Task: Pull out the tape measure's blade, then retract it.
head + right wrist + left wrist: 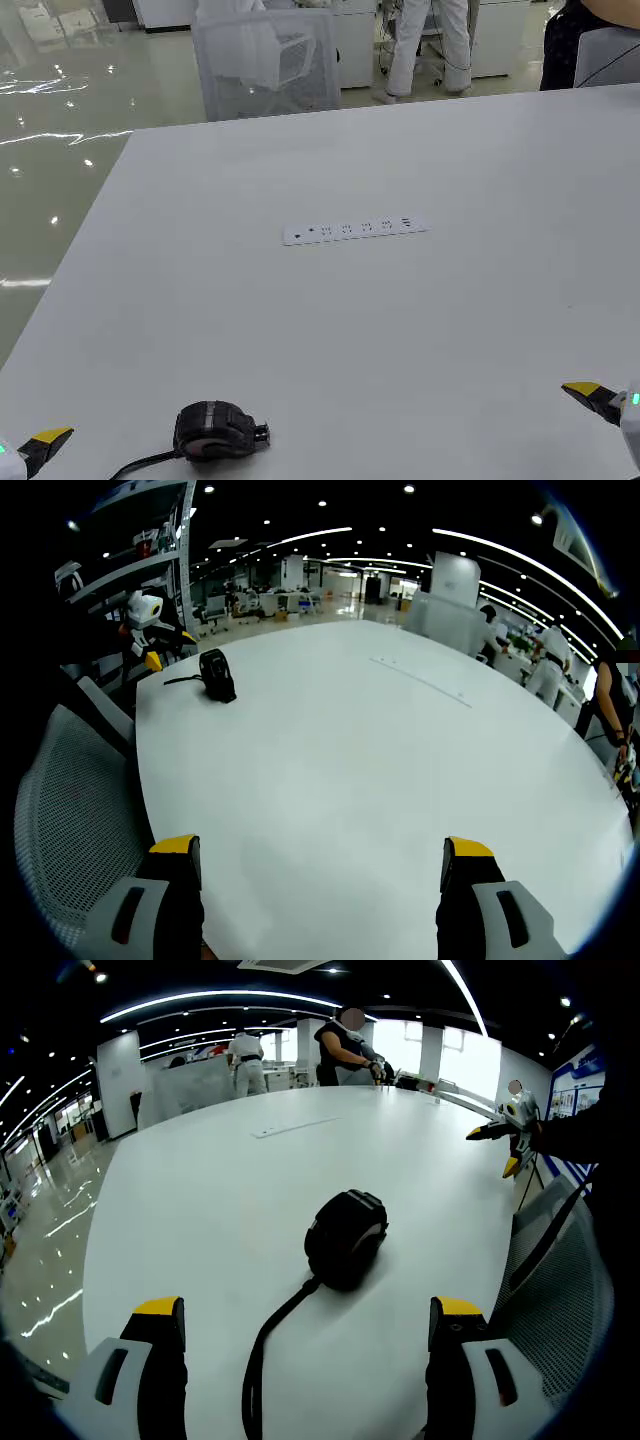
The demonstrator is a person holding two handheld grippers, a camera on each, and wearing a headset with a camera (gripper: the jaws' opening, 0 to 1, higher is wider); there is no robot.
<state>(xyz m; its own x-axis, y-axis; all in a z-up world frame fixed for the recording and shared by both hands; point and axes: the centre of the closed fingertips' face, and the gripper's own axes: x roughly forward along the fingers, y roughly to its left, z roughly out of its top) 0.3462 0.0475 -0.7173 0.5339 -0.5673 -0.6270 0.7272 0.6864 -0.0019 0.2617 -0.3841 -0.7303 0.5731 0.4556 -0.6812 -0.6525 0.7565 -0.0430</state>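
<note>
**Both grippers open, tape measure lying free on the table**

The left gripper [308,1310] is standing with its two fingers [160,1312] wide apart, and they are holding nothing and touching nothing. The tape measure [346,1238] is lying a little ahead of them, on the line between the two fingers. The right gripper [321,846] is also spread wide and is gripping nothing. It is hovering over the bare white table [400,330], well apart from the tape measure.

In the head view the black case is sitting near the near edge of the table, toward the left gripper. Its long axis is running left to right. The mouth with the small end hook is pointing right (toward the right gripper). A black cord [268,1345] is trailing from the other end toward the left gripper. A white power strip [355,229] is lying farther away, in the middle of the table.
</note>
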